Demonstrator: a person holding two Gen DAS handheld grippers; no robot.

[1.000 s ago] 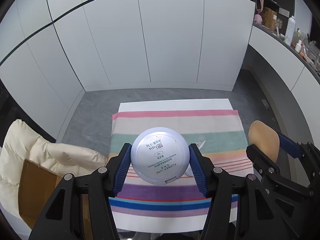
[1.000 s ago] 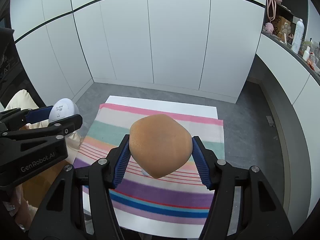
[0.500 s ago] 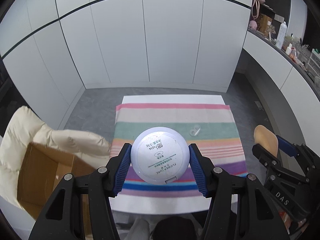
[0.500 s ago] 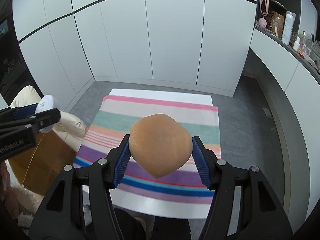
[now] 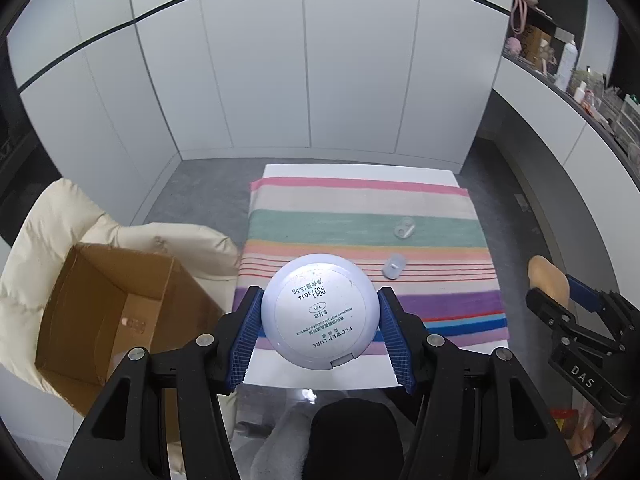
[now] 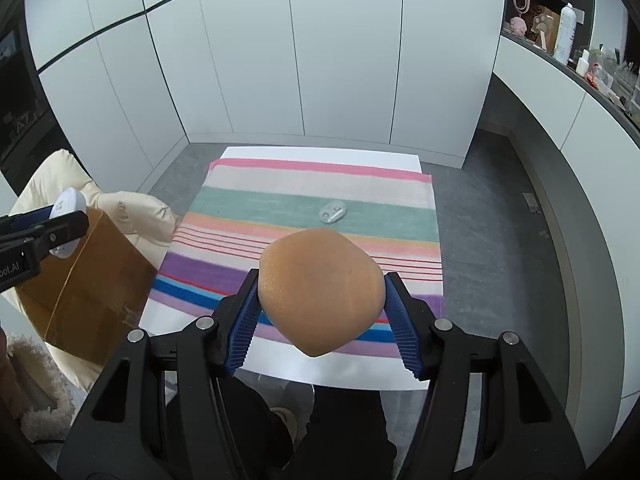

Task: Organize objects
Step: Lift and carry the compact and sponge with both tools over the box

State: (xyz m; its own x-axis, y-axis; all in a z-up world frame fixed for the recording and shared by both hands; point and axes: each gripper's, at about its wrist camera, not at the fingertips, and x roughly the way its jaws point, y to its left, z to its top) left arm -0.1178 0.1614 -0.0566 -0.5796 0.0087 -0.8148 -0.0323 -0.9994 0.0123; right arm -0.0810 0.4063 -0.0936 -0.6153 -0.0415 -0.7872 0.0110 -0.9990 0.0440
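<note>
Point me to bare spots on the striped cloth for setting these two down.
Most of the striped cloth is bare: the pink and beige far bands, the whole left side, the near purple and blue bands. Only the right-centre holds things: a clear clip on the green band and a small cap on the red lines.

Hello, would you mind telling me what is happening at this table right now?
A person is tidying up with a handheld gripper in each hand. The left gripper is clamped on a round white powder compact, and the right gripper is clamped on a tan makeup sponge. Both are held above the near edge of the striped cloth. Two small clear plastic pieces lie on the cloth. An open cardboard box sits to the left on a cream cushioned chair.
</note>
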